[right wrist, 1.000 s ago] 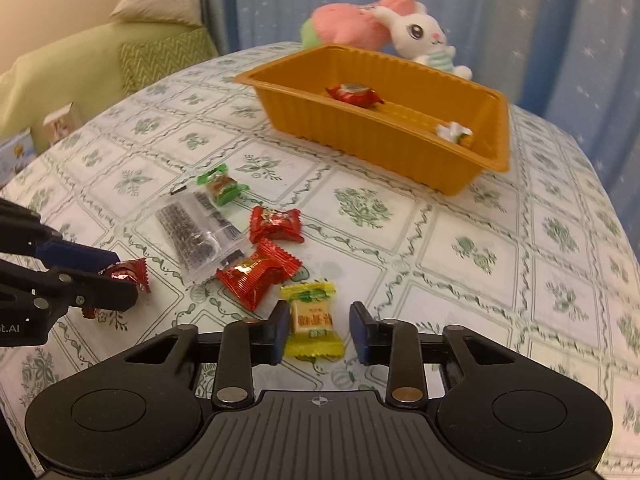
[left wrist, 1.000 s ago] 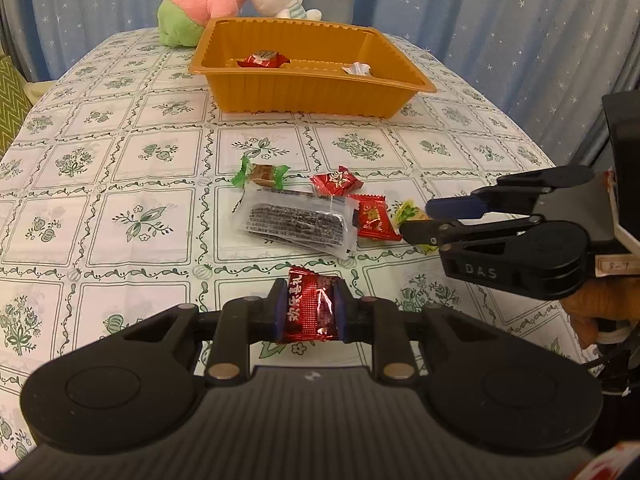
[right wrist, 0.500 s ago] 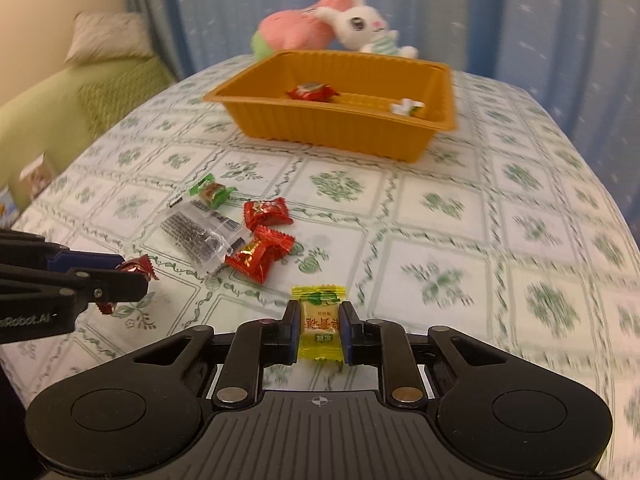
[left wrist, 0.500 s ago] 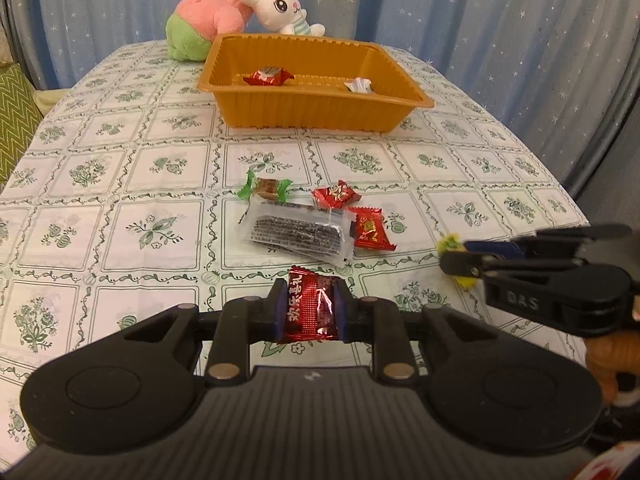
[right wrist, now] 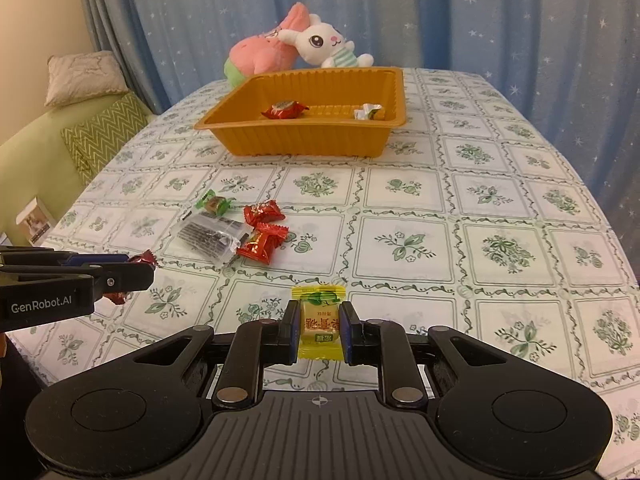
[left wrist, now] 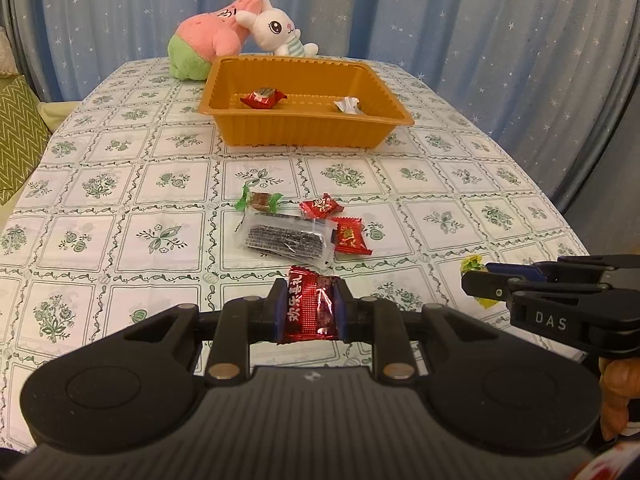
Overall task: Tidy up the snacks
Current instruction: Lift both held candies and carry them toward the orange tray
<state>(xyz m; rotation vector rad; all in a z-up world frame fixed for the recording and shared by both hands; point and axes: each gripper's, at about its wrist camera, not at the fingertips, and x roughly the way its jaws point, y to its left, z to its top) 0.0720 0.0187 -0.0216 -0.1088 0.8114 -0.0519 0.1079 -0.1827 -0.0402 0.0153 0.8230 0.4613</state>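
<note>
Now that the right gripper (right wrist: 319,330) has clamped its jaws on the yellow candy (right wrist: 319,327), which a second ago lay loose between them on the counter (right wrist: 500,200), both hands carry a snack: the left gripper (left wrist: 308,309) holds a dark red candy (left wrist: 308,306) tight between its jaws, as it did a second ago. Both candies have come up off the cloth, and the orange tray (left wrist: 304,138) sits more squarely ahead in each wrist view than before. That tray already has a red candy (left wrist: 262,98) and a silver-wrapped sweet (left wrist: 348,105) in it. Left on the counter are the green-ended candy (left wrist: 260,200), two red candies (left wrist: 320,207) (left wrist: 349,236) and a clear packet of dark snack (left wrist: 285,238). Judging by this, the next step is carrying both held sweets over the tray's near wall and letting go
</note>
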